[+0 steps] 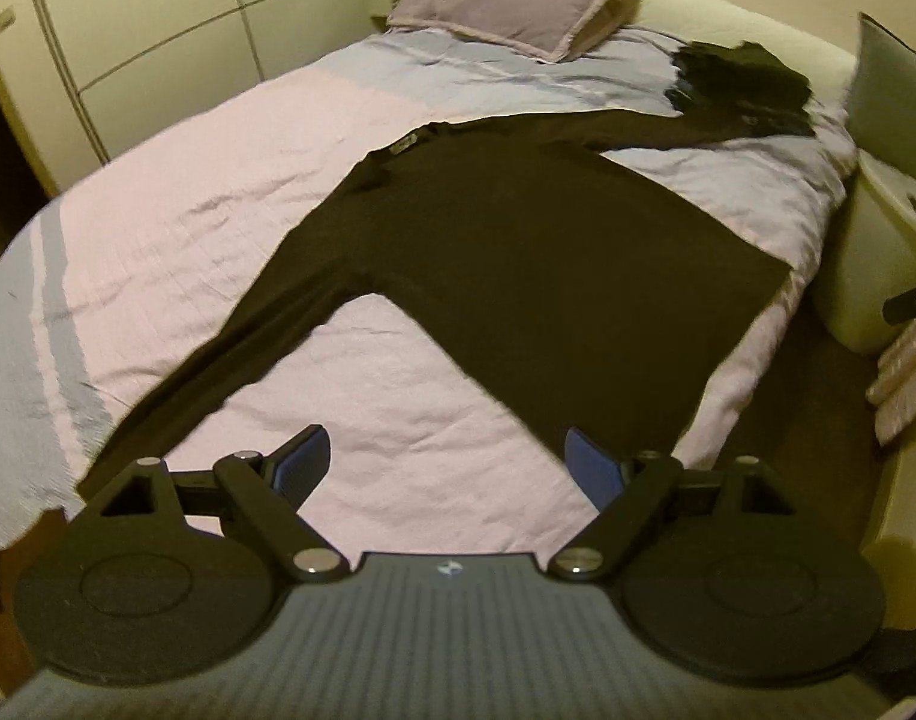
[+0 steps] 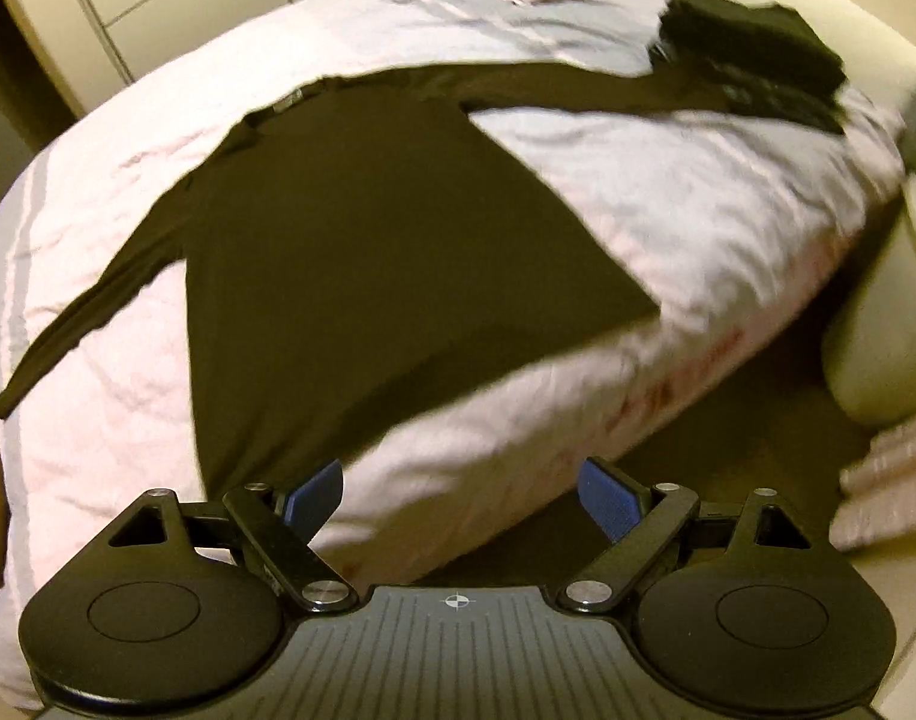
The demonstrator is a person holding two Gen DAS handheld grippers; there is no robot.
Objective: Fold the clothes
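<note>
We see a black long-sleeved shirt (image 1: 505,252) spread flat on the bed (image 1: 176,198), sleeves out | far sleeve reaches a folded black pile (image 1: 745,90) near the pillow (image 1: 505,0) | left gripper (image 1: 449,462) jaws spread, holding nothing | right gripper (image 2: 460,492) jaws spread, over the bed's edge

The long-sleeved shirt (image 1: 517,240) is plain dark brown-black. The bedspread (image 1: 188,210) is pale pink with grey-blue stripes. At 12 o'clock lies a mauve pillow (image 1: 505,0); at 1 o'clock, a black pile of clothes (image 1: 739,84). Finger pads (image 2: 607,495) are blue.
</note>
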